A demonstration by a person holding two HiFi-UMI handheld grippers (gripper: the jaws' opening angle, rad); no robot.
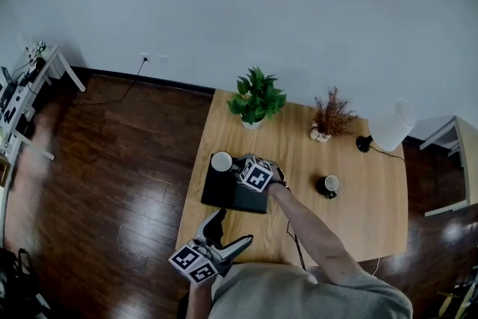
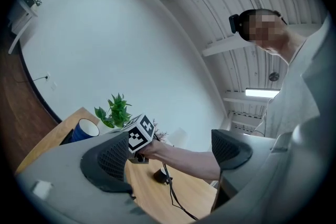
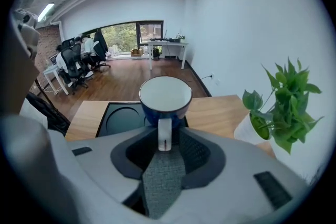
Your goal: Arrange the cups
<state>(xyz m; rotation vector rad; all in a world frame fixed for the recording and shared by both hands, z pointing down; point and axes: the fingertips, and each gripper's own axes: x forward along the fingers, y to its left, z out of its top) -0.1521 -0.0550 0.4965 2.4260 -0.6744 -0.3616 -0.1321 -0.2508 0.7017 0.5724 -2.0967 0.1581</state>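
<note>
A blue cup [image 1: 221, 160] with a white inside sits at the far left corner of a black tray [image 1: 233, 197] on the wooden table. My right gripper [image 1: 239, 167] reaches it from the right. In the right gripper view the right gripper [image 3: 164, 140] is shut on the white handle of the blue cup [image 3: 165, 95], over the tray [image 3: 118, 119]. A second, dark cup [image 1: 328, 185] stands alone further right on the table. My left gripper [image 1: 226, 238] hangs open near my body at the table's front edge. Nothing lies between the spread left gripper [image 2: 170, 157] fingers.
A green potted plant [image 1: 256, 97], a dried plant in a small pot [image 1: 331, 116] and a white lamp [image 1: 392, 125] line the table's far edge. A thin cable [image 1: 295, 243] runs across the table's front part. Dark wooden floor surrounds the table.
</note>
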